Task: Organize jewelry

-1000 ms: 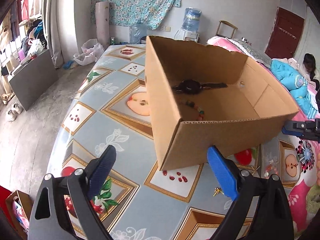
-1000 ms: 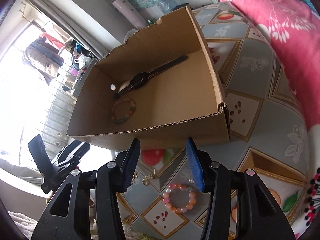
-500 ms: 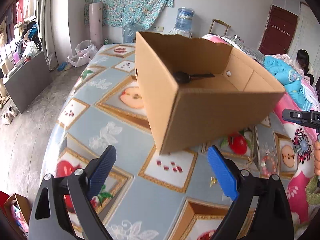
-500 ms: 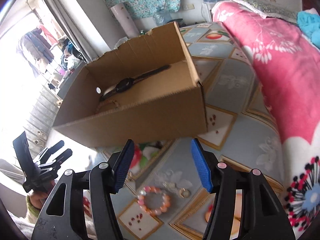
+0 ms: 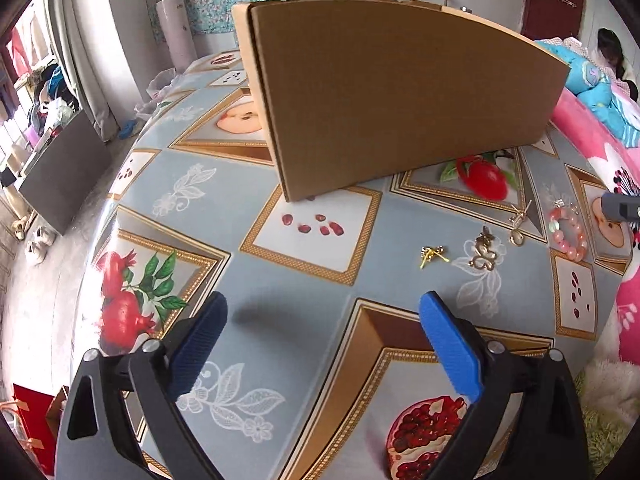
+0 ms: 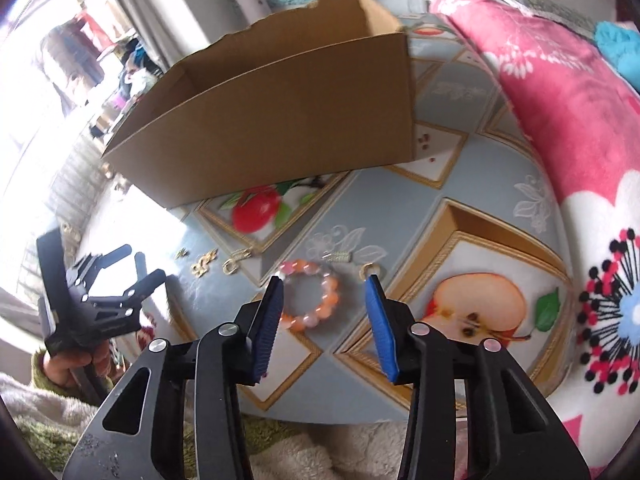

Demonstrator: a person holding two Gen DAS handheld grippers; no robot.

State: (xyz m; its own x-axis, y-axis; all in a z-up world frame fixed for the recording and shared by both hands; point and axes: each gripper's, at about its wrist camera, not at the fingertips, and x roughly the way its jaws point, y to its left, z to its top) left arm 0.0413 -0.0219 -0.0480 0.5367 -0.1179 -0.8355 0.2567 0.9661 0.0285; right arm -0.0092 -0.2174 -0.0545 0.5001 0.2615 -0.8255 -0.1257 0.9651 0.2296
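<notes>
Jewelry laid out in front of our cardboard box

We see a pink-and-orange bead bracelet [image 6: 311,297] flat on the tablecloth, a gold ring [image 6: 370,269] just right of it, a gold butterfly charm [image 5: 483,255] and gold earring studs [image 5: 432,255] further left, and the open cardboard box [image 6: 280,120] upright behind them all.

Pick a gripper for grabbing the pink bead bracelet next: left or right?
Right, probably. The right gripper already frames the pink bead bracelet, its jaws just narrowing around it. The left gripper stands wide over bare tablecloth, nearer the gold earrings.
</notes>
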